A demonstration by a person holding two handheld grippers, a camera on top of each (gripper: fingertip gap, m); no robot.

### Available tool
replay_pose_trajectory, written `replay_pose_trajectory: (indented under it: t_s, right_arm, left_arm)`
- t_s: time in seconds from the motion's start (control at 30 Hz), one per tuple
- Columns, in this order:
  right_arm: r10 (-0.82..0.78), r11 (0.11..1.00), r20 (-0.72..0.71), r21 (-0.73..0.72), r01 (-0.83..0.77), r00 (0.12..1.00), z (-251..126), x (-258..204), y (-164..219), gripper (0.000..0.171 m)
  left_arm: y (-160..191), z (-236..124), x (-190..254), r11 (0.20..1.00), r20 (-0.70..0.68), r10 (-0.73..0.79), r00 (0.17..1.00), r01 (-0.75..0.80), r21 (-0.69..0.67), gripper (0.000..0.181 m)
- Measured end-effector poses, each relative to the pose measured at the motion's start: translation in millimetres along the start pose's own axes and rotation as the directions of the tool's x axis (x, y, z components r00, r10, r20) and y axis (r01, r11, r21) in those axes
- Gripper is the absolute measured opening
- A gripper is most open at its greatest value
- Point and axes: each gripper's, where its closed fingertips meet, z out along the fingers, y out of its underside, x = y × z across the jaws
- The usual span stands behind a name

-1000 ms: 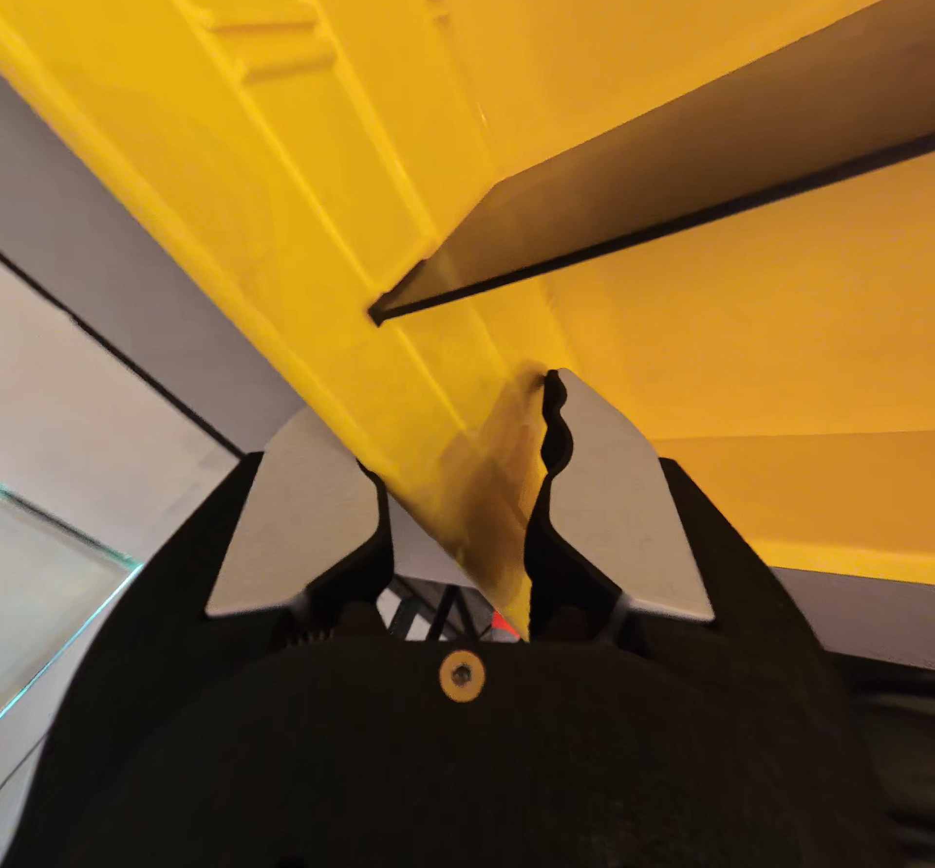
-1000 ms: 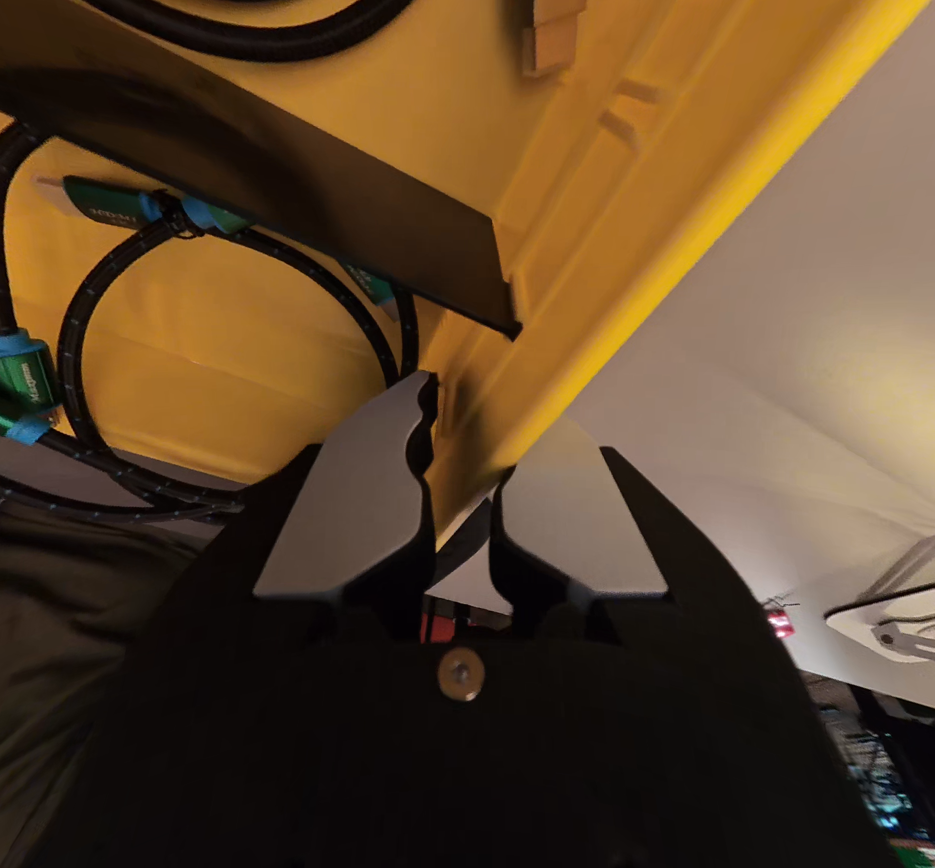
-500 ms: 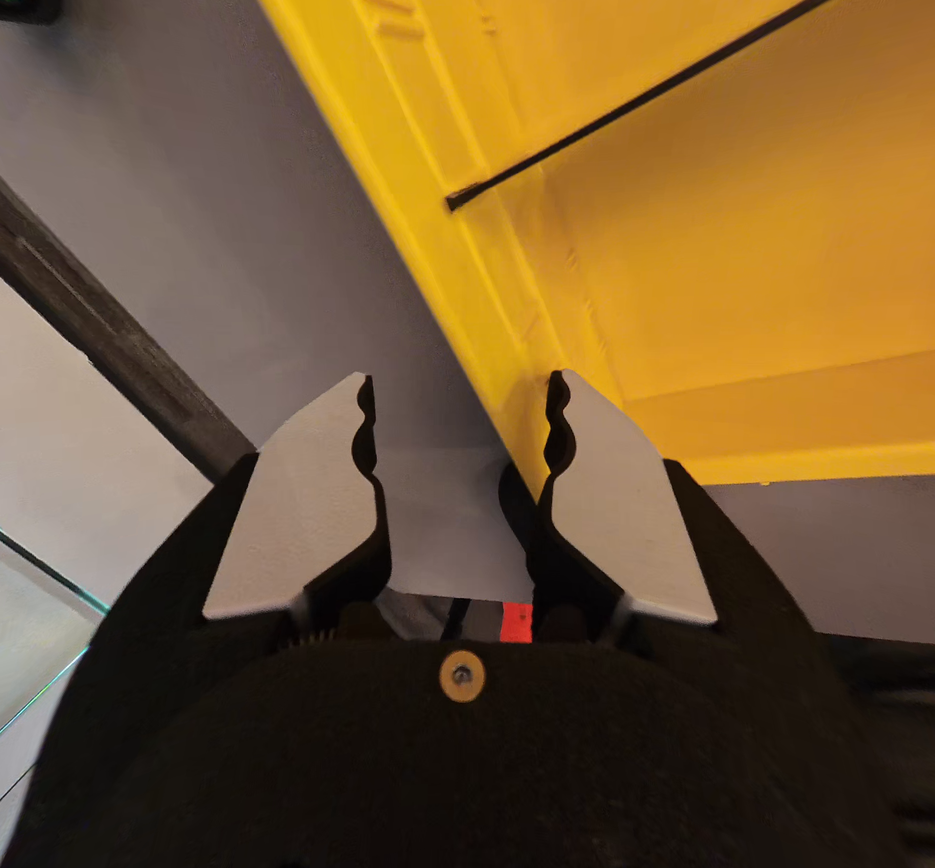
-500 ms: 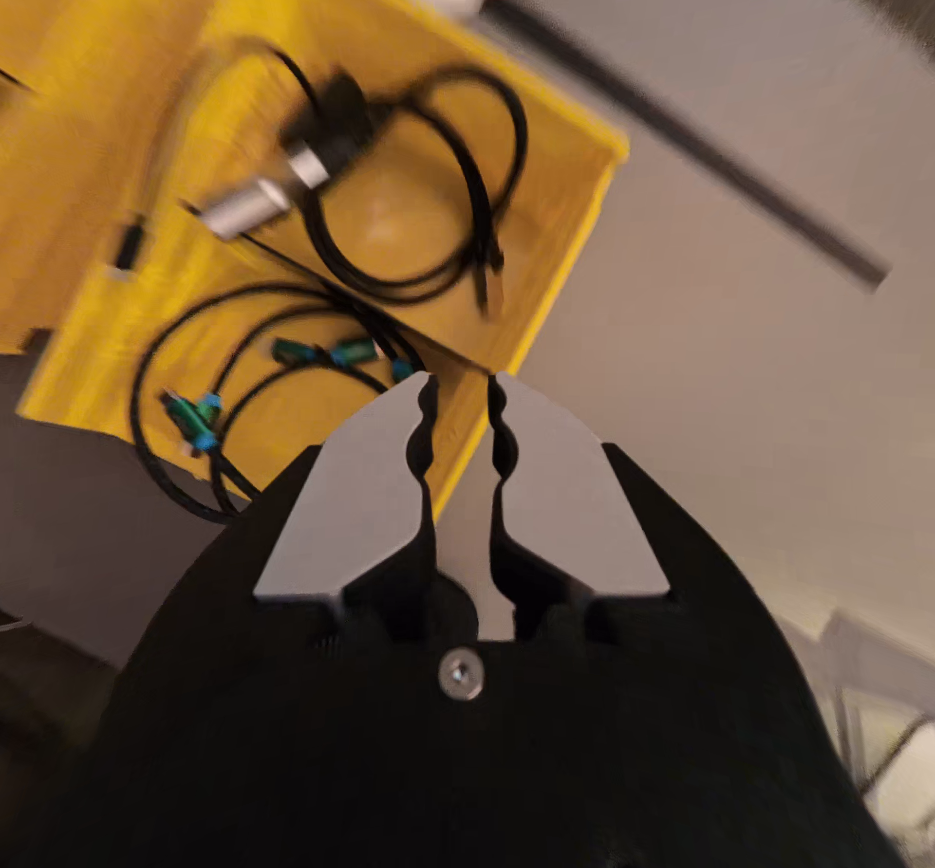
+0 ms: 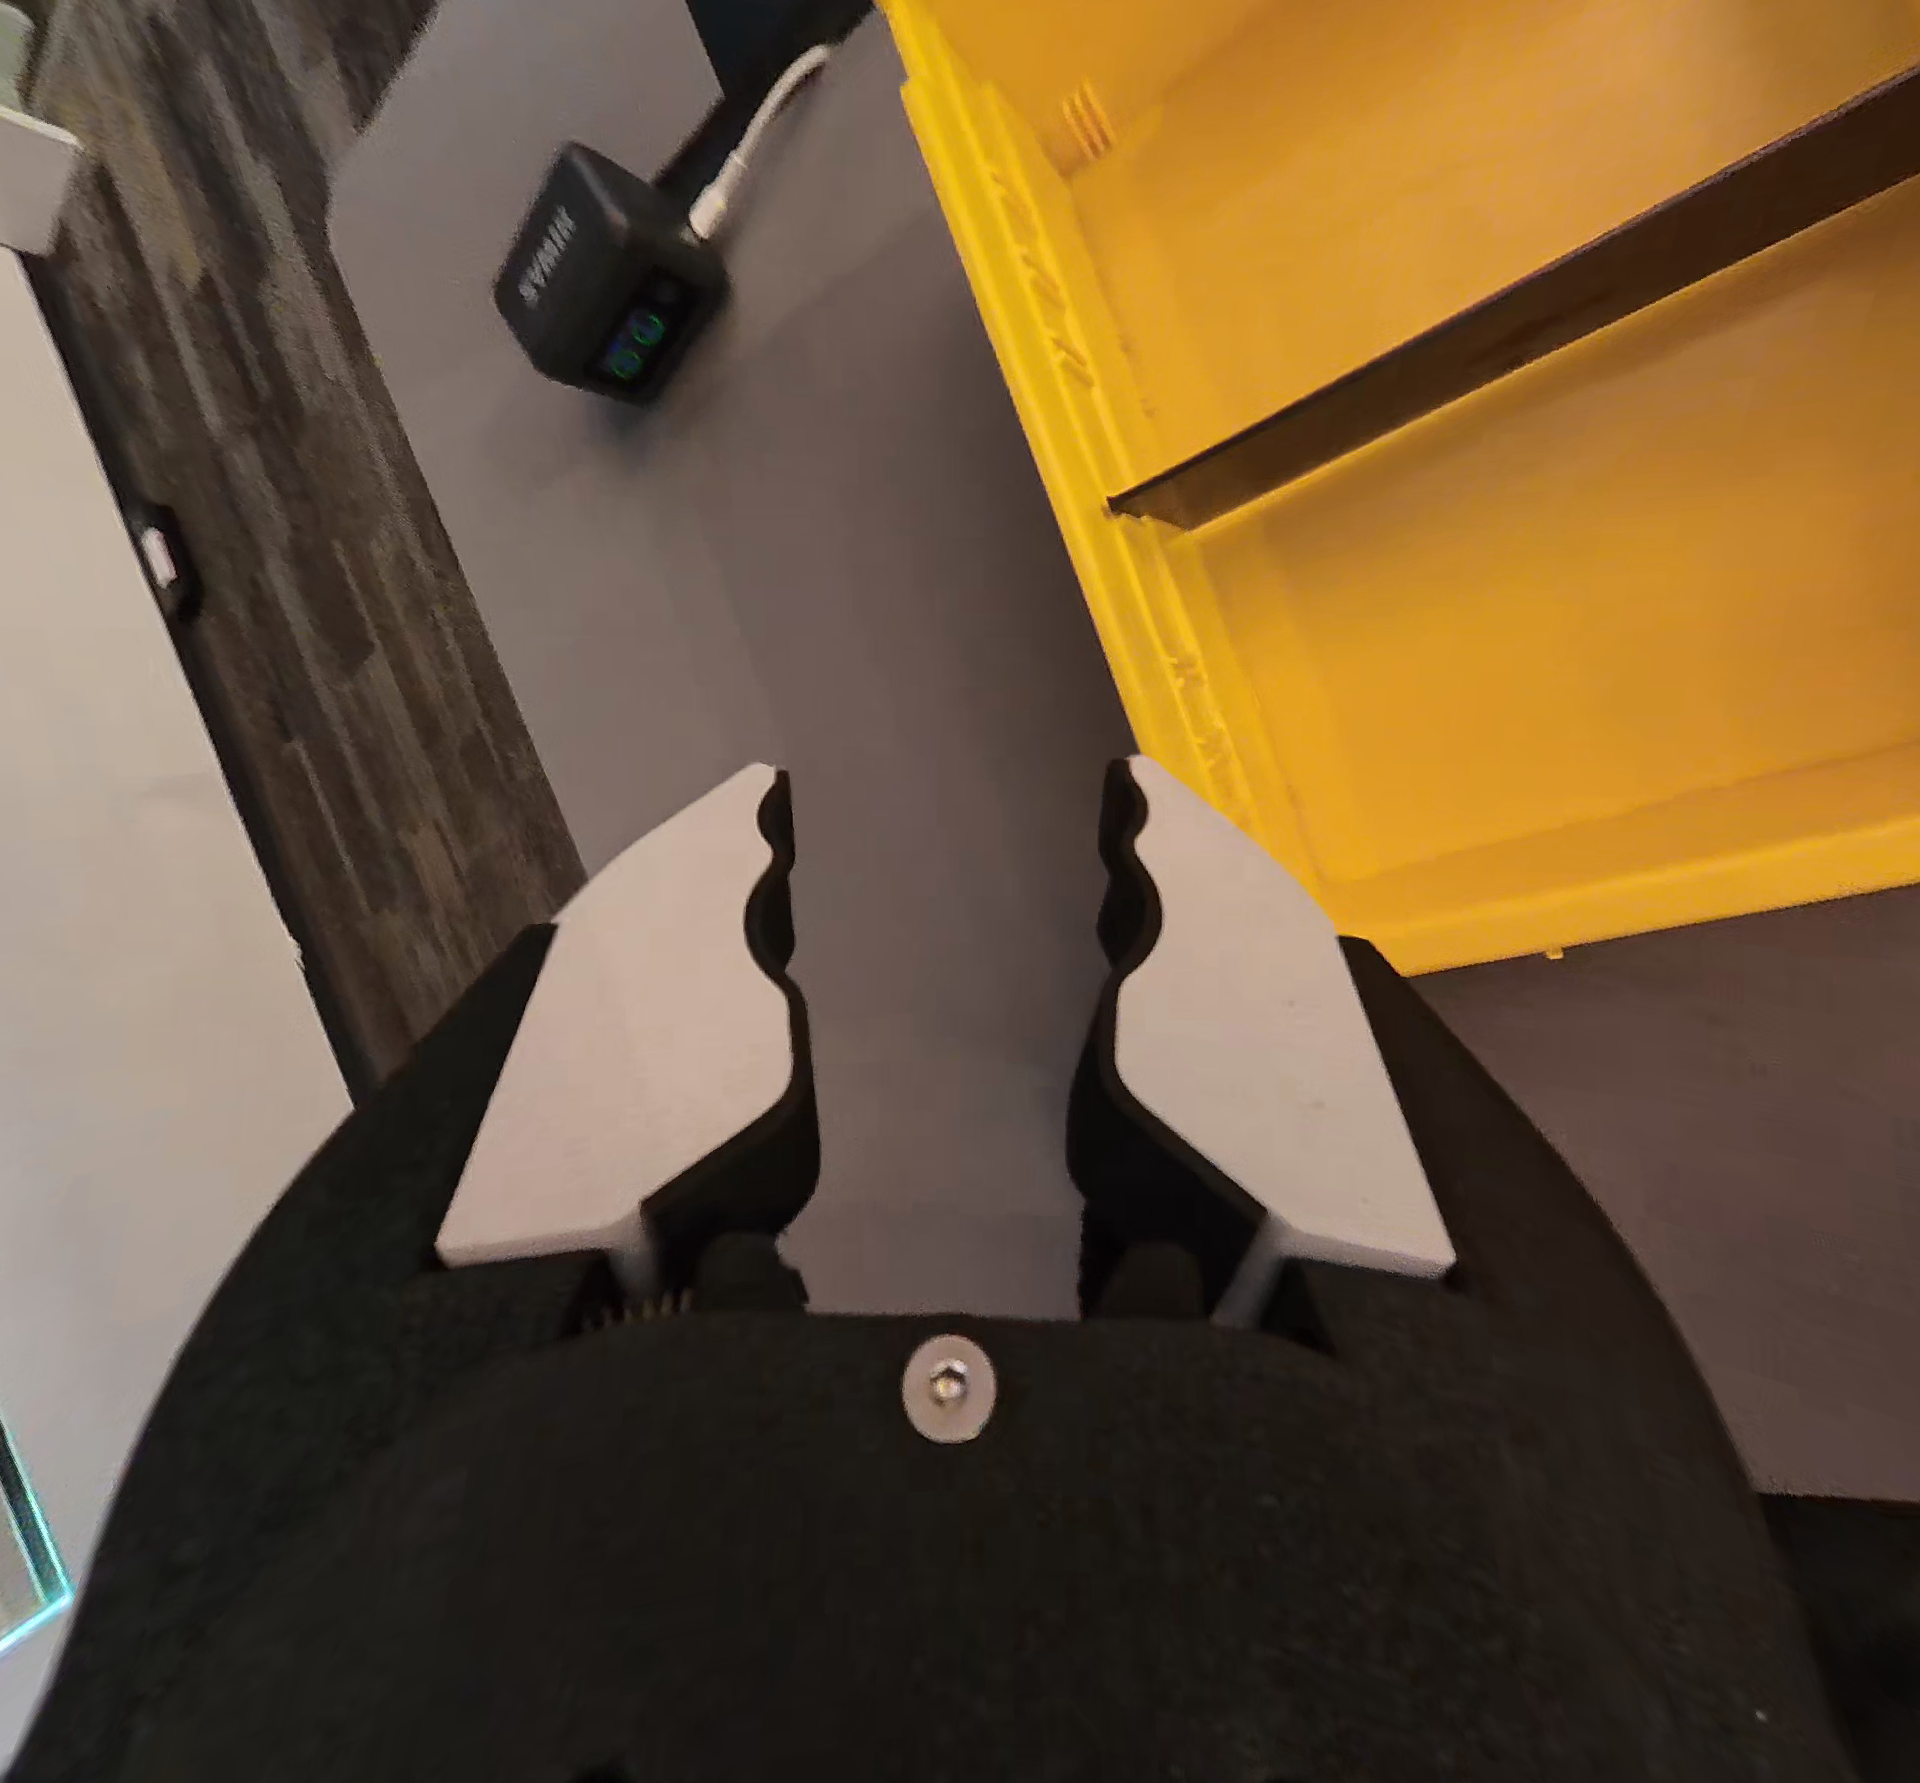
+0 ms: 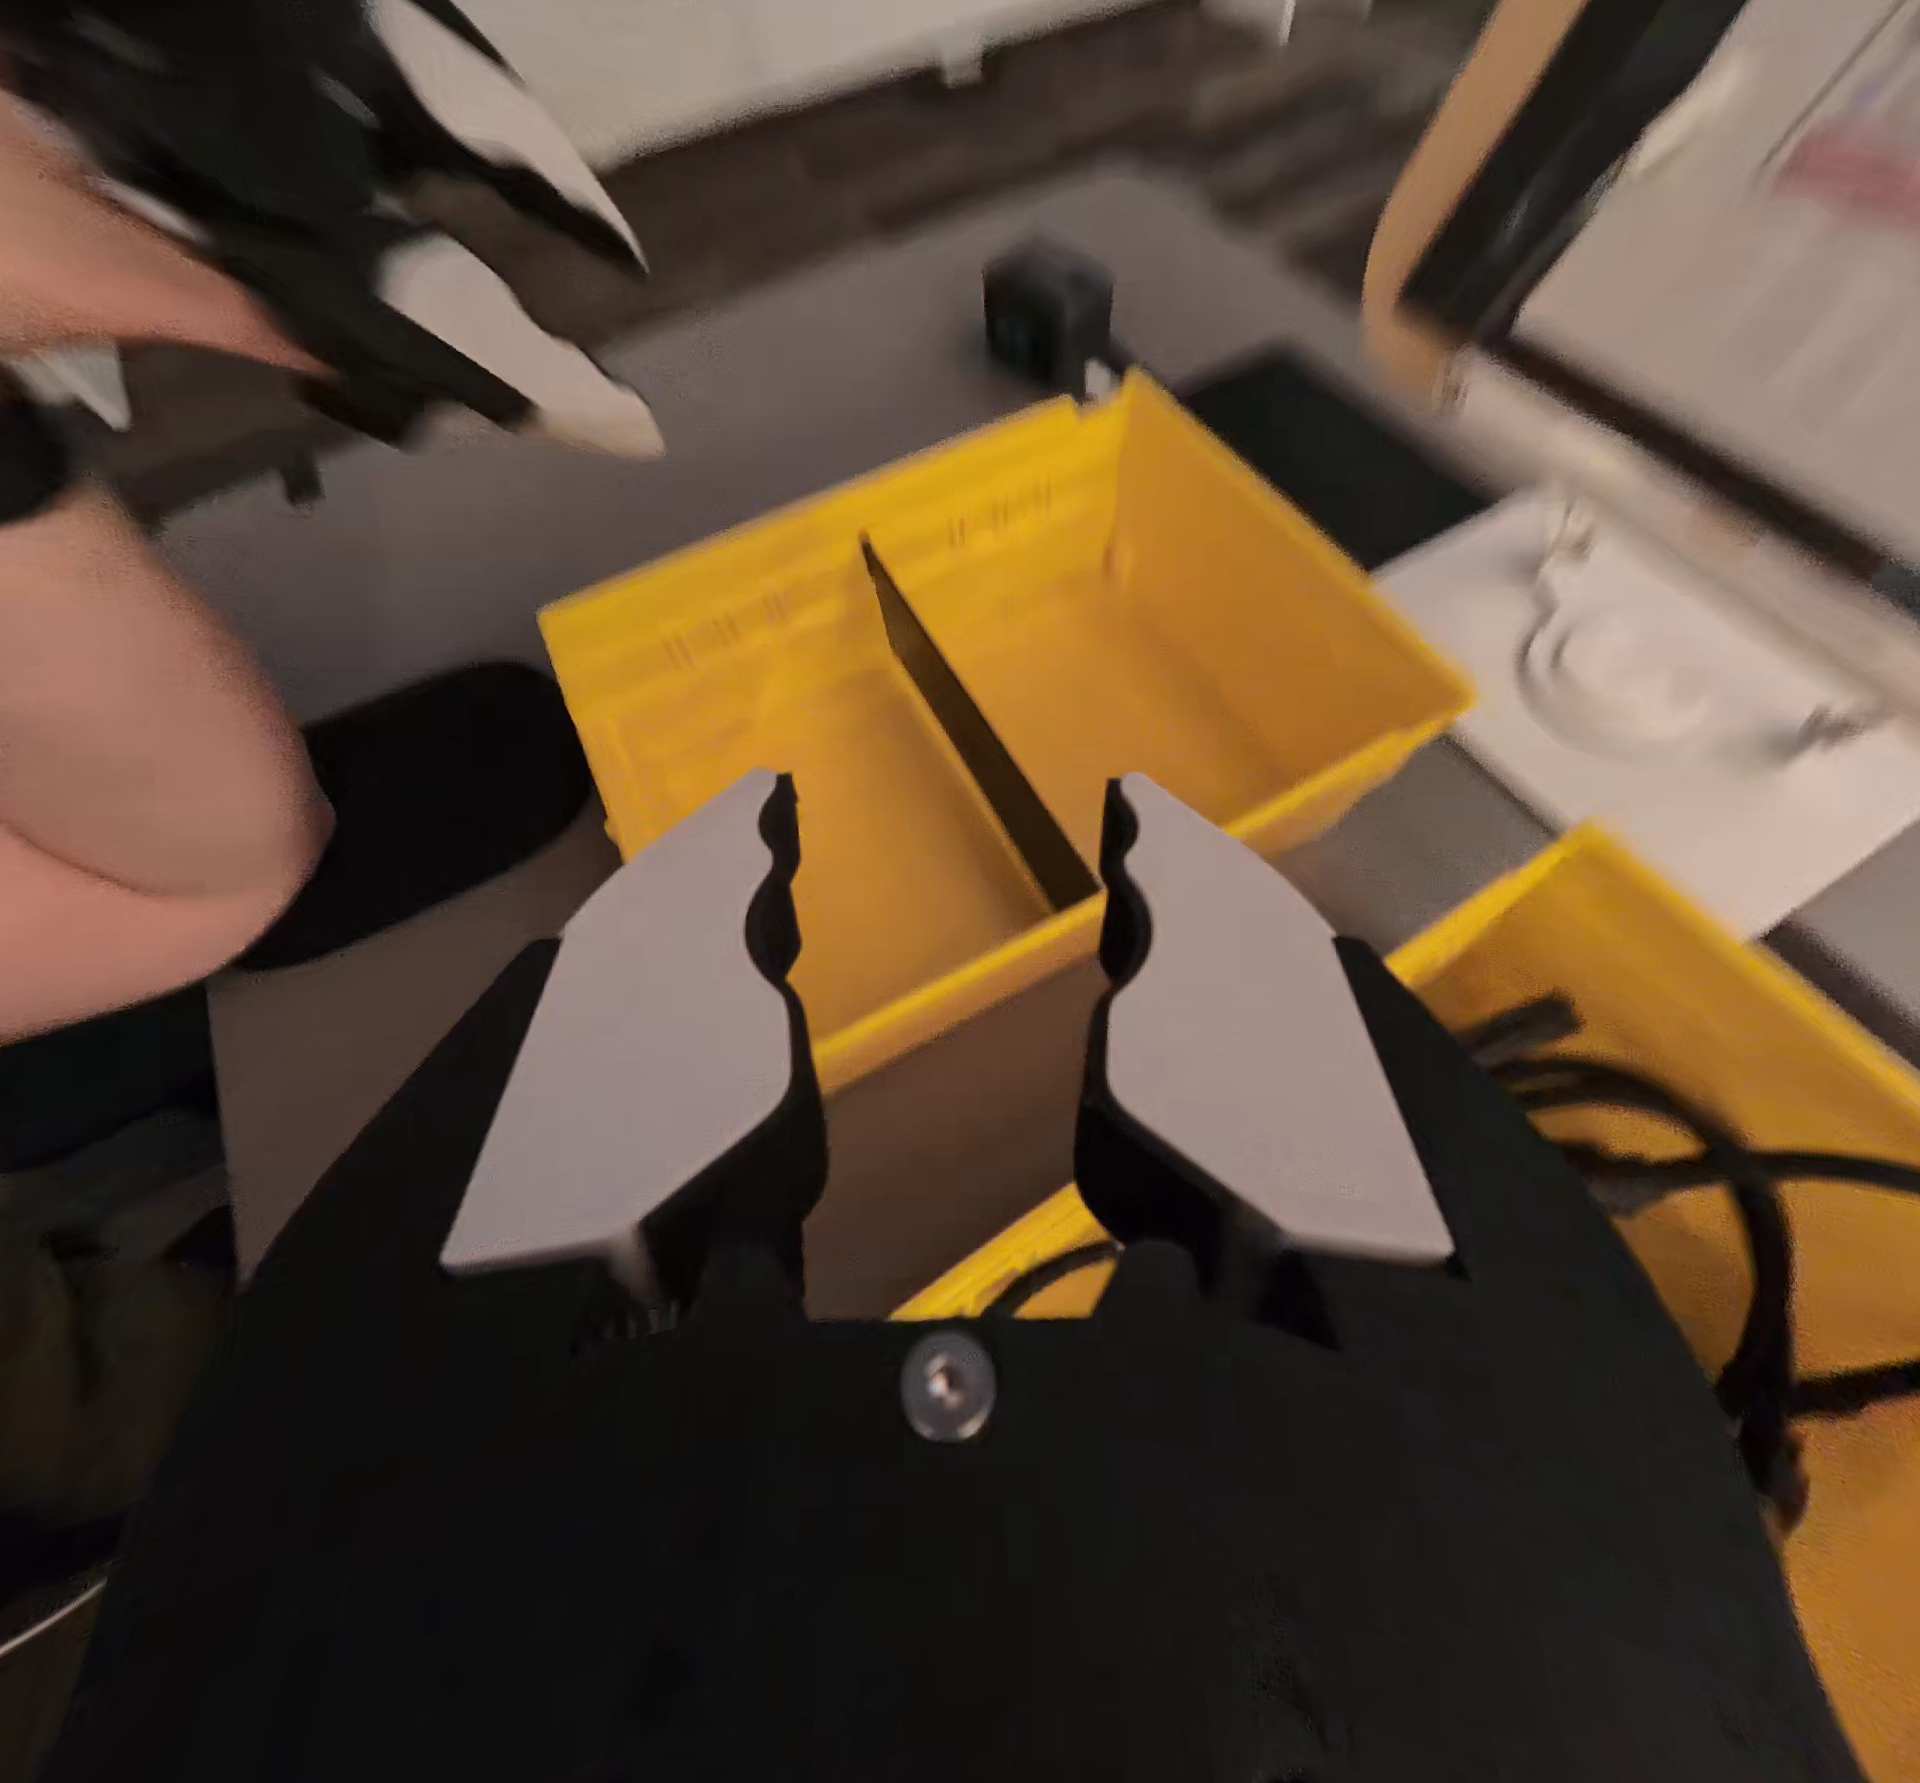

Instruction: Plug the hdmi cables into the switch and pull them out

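Observation:
My left gripper (image 5: 945, 777) is open and empty above the grey table (image 5: 831, 590), just left of a yellow bin (image 5: 1558, 694) with a dark divider (image 5: 1507, 320). My right gripper (image 6: 951, 788) is open and empty above the same bin (image 6: 1143, 653); both compartments seen here are empty. Black cables (image 6: 1662, 1172) lie in a second yellow bin (image 6: 1621, 944) at the lower right. The left gripper (image 6: 623, 341) shows blurred at the upper left of the right wrist view, held by a hand. No switch is in view.
A small black cube device (image 5: 608, 289) with a lit green display and a white plug sits on the table beyond the bin; it also shows in the right wrist view (image 6: 1044, 305). A white tray (image 6: 1683, 694) lies right of the bin. Dark floor (image 5: 312, 590) runs along the table's left edge.
One second ago each gripper had the yellow bin's rim between its fingers. Both have come off the rim, opened wider and pulled back, so the whole bin shows.

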Motion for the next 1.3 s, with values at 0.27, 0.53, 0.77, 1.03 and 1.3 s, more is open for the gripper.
replay_pose_trajectory:
  t_s: [0.27, 0.53, 0.77, 1.03, 1.3]
  right_arm:
    - [0.351, 0.819, -0.193, -0.41, -0.4, 0.916, 51, 21, 80, 0.045]
    - [0.455, 0.662, -0.409, -0.44, -0.607, 0.791, 71, 26, 117, 0.03]
    - [0.461, 0.537, -0.497, -0.503, -0.677, 0.735, 92, 21, 124, 0.032]
    - [0.435, 0.481, -0.566, -0.512, -0.712, 0.701, 93, 25, 146, 0.008]
    - [0.446, 0.461, -0.522, -0.563, -0.686, 0.727, 85, 26, 108, 0.006]
  left_arm:
    - [-19, -24, 17, 0.983, 0.027, 0.111, 0.993, -0.114, 0.147, 0.051]
    - [-35, -39, 42, 0.944, -0.008, 0.216, 0.976, -0.206, 0.258, 0.049]
    - [-41, -40, 56, 0.921, -0.044, 0.28, 0.959, -0.256, 0.293, 0.049]
    - [-37, -48, 67, 0.886, -0.06, 0.356, 0.933, -0.317, 0.338, 0.05]
    - [-69, -108, 35, 0.732, -0.095, 0.2, 0.975, -0.084, 0.676, 0.042]
